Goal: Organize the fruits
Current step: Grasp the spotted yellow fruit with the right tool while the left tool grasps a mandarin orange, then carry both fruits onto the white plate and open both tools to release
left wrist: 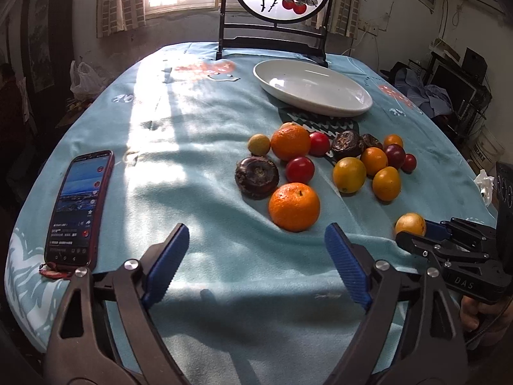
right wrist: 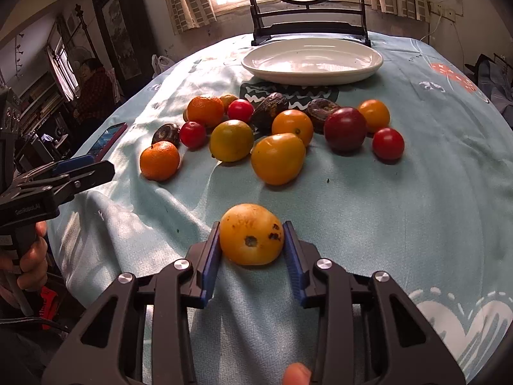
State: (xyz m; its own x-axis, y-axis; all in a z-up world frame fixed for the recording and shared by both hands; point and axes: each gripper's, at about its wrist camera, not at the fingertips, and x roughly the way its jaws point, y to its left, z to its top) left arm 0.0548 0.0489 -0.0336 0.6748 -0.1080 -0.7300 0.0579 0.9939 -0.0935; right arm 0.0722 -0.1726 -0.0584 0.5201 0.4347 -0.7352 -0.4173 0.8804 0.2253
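My right gripper (right wrist: 252, 229) is shut on a yellow spotted fruit (right wrist: 251, 234) at the near edge of the table; both blue pads touch its sides. The same fruit shows in the left wrist view (left wrist: 410, 223) at the right gripper's tip. My left gripper (left wrist: 256, 235) is open and empty, low over the blue cloth, just short of a mandarin (left wrist: 294, 207). Several oranges, red tomatoes, yellow fruits and dark water chestnuts lie in a loose cluster (right wrist: 279, 134) mid-table. A white oval plate (right wrist: 312, 61) stands empty behind them.
A red-cased phone (left wrist: 80, 208) lies at the table's left edge. A black framed round screen (left wrist: 275, 9) stands behind the plate. The blue tablecloth (left wrist: 198, 166) is rumpled. A person sits in the far left background (right wrist: 93, 89).
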